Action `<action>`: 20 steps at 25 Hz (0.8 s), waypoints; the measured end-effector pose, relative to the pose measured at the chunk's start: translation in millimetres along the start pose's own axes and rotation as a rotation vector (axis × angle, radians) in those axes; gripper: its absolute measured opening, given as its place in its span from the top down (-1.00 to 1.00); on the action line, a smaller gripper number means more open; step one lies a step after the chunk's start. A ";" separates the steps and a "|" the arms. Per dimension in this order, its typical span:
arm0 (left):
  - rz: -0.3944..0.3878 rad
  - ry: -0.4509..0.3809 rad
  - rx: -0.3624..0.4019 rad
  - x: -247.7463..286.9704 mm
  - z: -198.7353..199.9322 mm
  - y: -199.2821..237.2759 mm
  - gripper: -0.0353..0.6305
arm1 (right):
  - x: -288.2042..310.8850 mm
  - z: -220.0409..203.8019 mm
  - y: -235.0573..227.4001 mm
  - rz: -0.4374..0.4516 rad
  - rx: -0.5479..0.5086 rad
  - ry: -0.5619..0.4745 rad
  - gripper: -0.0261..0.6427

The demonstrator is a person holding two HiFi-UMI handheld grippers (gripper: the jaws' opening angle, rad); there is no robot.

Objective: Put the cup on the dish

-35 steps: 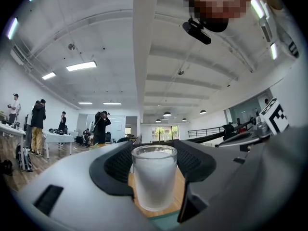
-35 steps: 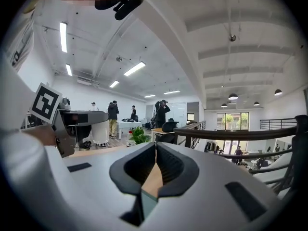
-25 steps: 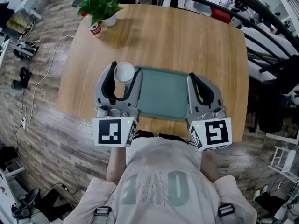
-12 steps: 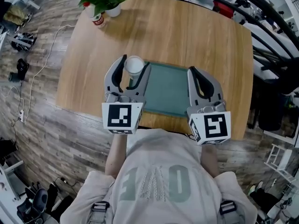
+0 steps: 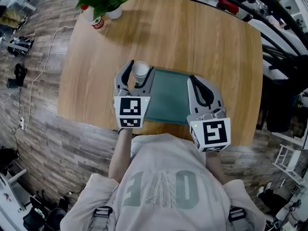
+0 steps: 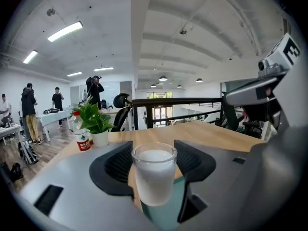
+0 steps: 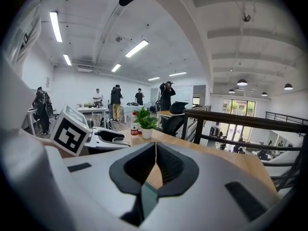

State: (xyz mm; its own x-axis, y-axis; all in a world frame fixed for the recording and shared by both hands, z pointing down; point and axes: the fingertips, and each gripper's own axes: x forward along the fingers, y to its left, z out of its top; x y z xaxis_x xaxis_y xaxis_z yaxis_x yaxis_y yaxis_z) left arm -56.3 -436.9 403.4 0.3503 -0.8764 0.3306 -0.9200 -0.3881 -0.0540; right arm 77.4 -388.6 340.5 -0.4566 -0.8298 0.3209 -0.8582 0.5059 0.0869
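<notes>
1. head view: left gripper (image 5: 138, 76) is clamped on the cup (image 6: 154, 174), which is held between its jaws above the dish's left edge.
2. my judgement: carry it level to the right over the dish (image 5: 168, 97), lower it straight down, then release.
3. the cup is upright, mouth up, long axis vertical.
4. right gripper (image 7: 155, 166), at the dish's right edge, is closed on nothing.
</notes>
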 end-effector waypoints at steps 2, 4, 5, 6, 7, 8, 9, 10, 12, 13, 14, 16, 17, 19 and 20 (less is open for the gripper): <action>-0.003 0.036 -0.012 11.0 -14.7 1.8 0.06 | 4.2 -0.7 -2.8 -0.002 0.002 0.015 0.86; -0.006 0.058 -0.019 20.7 -28.7 2.9 0.06 | 9.0 -2.1 -6.9 -0.005 0.007 0.030 0.86; -0.009 0.067 -0.019 25.5 -36.3 2.7 0.06 | 11.6 -3.3 -9.1 -0.006 0.008 0.038 0.86; -0.012 0.078 -0.021 30.0 -44.5 2.1 0.07 | 14.4 -4.9 -11.0 -0.007 0.007 0.047 0.86; -0.016 0.094 -0.023 34.0 -53.0 1.5 0.07 | 17.4 -6.6 -12.5 -0.007 0.004 0.055 0.86; -0.020 0.111 -0.026 37.2 -61.0 1.0 0.06 | 20.5 -8.2 -13.8 -0.007 0.002 0.062 0.86; -0.021 0.128 -0.027 39.5 -68.2 0.5 0.07 | 23.5 -9.6 -14.8 -0.006 0.003 0.069 0.86; -0.023 0.143 -0.026 40.9 -74.4 -0.2 0.06 | 26.2 -11.0 -15.6 -0.003 0.005 0.074 0.86; -0.031 0.164 -0.027 42.5 -84.9 -2.7 0.07 | 31.0 -13.5 -16.7 0.006 0.012 0.084 0.86; -0.037 0.170 -0.032 43.3 -88.7 -3.7 0.07 | 33.1 -14.5 -17.3 0.009 0.018 0.090 0.86; -0.043 0.173 -0.037 44.3 -91.5 -4.2 0.07 | 35.4 -15.2 -17.7 0.013 0.020 0.093 0.86; -0.053 0.173 -0.036 46.3 -94.9 -4.3 0.06 | 40.5 -16.1 -17.7 0.024 0.018 0.094 0.86; -0.056 0.173 -0.034 47.5 -96.0 -4.0 0.06 | 42.8 -16.6 -17.6 0.027 0.022 0.095 0.86; -0.055 0.172 -0.032 50.6 -96.6 -2.6 0.06 | 46.8 -16.7 -17.4 0.035 0.034 0.095 0.86; -0.053 0.171 -0.031 52.3 -96.4 -1.9 0.06 | 48.6 -16.2 -17.0 0.042 0.035 0.092 0.86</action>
State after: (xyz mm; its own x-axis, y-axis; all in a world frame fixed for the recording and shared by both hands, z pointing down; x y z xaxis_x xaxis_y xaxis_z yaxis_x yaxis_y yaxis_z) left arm -53.1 -454.5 511.5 0.3662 -0.7924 0.4878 -0.9068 -0.4215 -0.0038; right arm 73.6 -433.7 369.9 -0.4706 -0.7821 0.4086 -0.8471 0.5300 0.0387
